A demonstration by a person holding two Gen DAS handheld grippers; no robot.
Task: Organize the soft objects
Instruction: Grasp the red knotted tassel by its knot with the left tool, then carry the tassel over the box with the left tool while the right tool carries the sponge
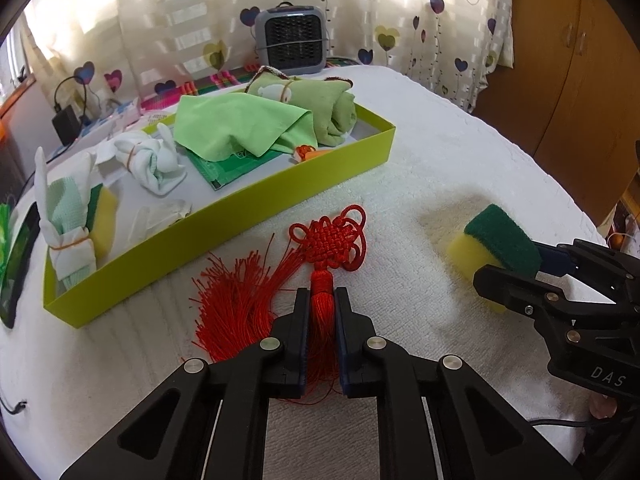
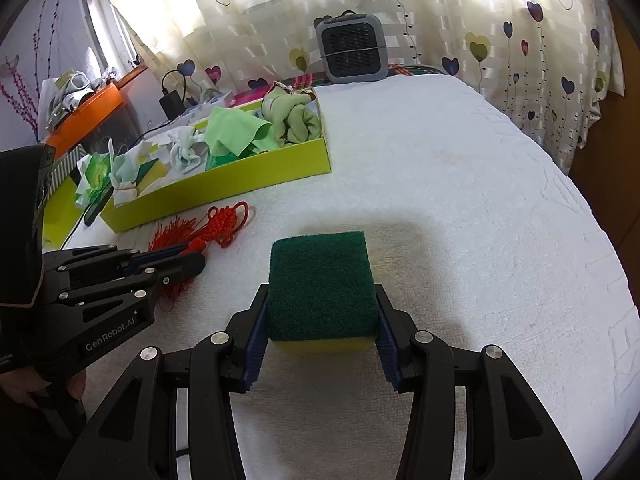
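- Pinching the bound neck of a red knotted-cord ornament with a long thread tassel [image 1: 326, 248], the left gripper [image 1: 322, 300] has its 2 blue-padded fingers [image 1: 301, 332] pressed against the wrapped stem.
- The ornament's long axis runs from 6 to 12 o'clock in the left wrist view: the woven knot points away toward 12, the stem runs back between the jaws, and loose tassel threads fan out toward 9 on the white textured towel cover [image 1: 440, 184].
- The right gripper [image 2: 322, 320] clamps 1 rectangular yellow sponge with a dark green scouring face [image 2: 322, 286], a pad on each short side.
- The sponge's green face is turned up, and its long axis points forward toward 12 o'clock along the fingers; whether it touches the cover I cannot tell.
- From the left wrist view that sponge [image 1: 496, 246] sits at 3 o'clock of the ornament, well apart from it, and the right gripper [image 1: 508, 272] comes in from the right edge.
- At 10 to 11 o'clock of the ornament lies 1 long lime-green cardboard tray [image 1: 224, 232], its long axis slanting from near-left to far-right.
- Inside the tray: 1 second yellow and green sponge [image 1: 105, 210], 2 white cloths tied with rubber bands [image 1: 154, 160], 1 light green flat cloth [image 1: 232, 124] and 1 rolled olive-green towel [image 1: 334, 114].
- 1 grey square fan heater [image 1: 292, 40] stands at 12 o'clock before the heart-print curtain [image 1: 400, 12].
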